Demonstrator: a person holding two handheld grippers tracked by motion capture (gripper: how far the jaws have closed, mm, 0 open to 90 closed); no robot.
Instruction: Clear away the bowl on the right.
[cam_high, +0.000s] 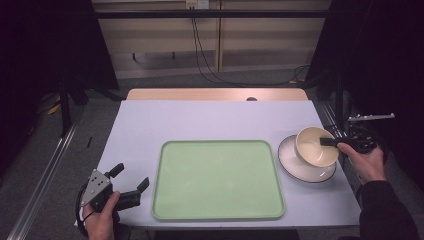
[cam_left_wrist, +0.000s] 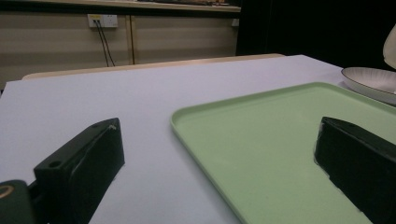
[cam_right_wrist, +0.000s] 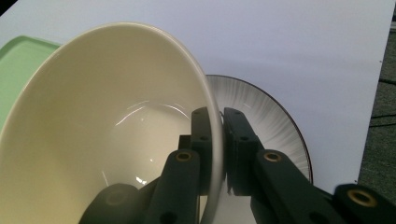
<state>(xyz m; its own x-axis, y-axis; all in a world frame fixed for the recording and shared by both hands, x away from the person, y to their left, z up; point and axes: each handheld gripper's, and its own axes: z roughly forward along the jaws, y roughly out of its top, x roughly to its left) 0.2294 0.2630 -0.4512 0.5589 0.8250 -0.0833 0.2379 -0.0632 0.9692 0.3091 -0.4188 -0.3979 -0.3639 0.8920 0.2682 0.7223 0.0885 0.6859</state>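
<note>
A cream bowl (cam_high: 314, 145) tilts above a white ribbed plate (cam_high: 292, 161) at the right of the table. My right gripper (cam_high: 332, 142) is shut on the bowl's rim, one jaw inside and one outside; the right gripper view shows the bowl (cam_right_wrist: 102, 121), the gripper (cam_right_wrist: 219, 133) and the plate (cam_right_wrist: 266, 112) beneath. Whether the bowl still touches the plate I cannot tell. A light green tray (cam_high: 172, 200) lies in the middle of the table. My left gripper (cam_high: 129, 181) stands open at the tray's near left corner, with nothing between its jaws; in its own view the tray (cam_left_wrist: 261, 140) lies ahead.
The pale table (cam_high: 150, 120) has bare surface behind and left of the tray. A wooden strip (cam_high: 215, 94) runs along its far edge. Cables (cam_high: 200, 50) hang down the back wall. Dark frames stand at both sides.
</note>
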